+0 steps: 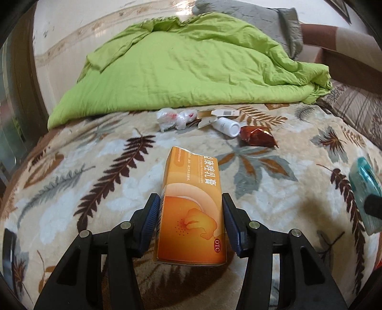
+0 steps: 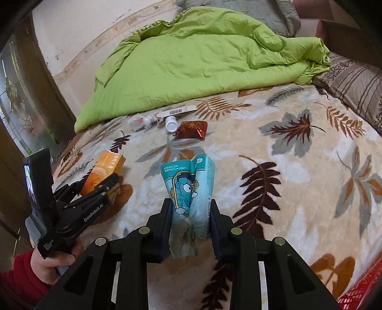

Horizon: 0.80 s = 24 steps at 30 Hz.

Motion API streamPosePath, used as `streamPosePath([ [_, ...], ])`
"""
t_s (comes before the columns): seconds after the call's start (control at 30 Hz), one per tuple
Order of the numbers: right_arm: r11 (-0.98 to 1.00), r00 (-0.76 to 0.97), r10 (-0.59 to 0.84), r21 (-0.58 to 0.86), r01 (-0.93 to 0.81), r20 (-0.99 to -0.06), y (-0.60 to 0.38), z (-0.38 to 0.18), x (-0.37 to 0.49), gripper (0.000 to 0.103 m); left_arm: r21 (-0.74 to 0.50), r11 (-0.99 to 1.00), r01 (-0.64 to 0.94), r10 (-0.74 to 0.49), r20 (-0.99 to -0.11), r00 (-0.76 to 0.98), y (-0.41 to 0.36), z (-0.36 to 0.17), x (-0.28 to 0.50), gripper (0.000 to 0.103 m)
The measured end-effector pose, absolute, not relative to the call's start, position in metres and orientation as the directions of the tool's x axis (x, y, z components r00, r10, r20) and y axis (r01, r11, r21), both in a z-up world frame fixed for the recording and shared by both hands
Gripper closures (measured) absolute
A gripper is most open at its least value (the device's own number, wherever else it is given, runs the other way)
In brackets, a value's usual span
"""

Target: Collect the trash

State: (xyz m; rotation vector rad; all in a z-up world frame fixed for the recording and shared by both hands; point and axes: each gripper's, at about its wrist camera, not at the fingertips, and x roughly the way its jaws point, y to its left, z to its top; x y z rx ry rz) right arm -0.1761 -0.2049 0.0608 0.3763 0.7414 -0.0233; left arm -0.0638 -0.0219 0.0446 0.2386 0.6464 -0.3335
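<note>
Left claw (image 1: 191, 226): my pads are clamped on the sides of an orange carton (image 1: 191, 205), held above the leaf-print blanket (image 1: 274, 202). Right claw (image 2: 191, 226): clamped on a crumpled teal wrapper (image 2: 191, 190). Beyond the carton lie a red foil packet (image 1: 257, 138), a white bottle (image 1: 226, 126), clear plastic scraps (image 1: 174, 119) and a barcoded box (image 1: 222, 113), just before the green quilt (image 1: 191, 66).

I see bed (image 1: 71, 171) w/ leaf-print blanket | green duvet (image 1: 191, 66) heaped behind | grey pillow (image 1: 262, 19) | whitish wall (image 1: 59, 31) | glass door (image 2: 21, 100) left
</note>
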Motion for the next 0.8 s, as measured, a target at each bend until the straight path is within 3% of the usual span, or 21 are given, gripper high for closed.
streamPosePath([
  [0.37, 0.926, 0.755, 0.088, 0.333, 0.18, -0.65, -0.211, 0.061, -0.182, 0.071, 0.159, 0.909, 0.385, -0.228, -0.584, 0.779, -0.025, 0.051, -0.089, 0.052],
  [0.57, 0.922, 0.76, 0.086, 0.34, 0.184, -0.644, -0.213, 0.063, -0.185, 0.071, 0.11, 0.917, 0.384, -0.242, -0.613, 0.752, -0.023, 0.054, -0.104, 0.052],
  [0.8, 0.922, 0.761, 0.087, 0.341, 0.183, -0.643, -0.213, 0.063, -0.185, 0.071, 0.155, 0.895, 0.417, -0.248, -0.604, 0.757, -0.035, 0.05, -0.115, 0.052],
])
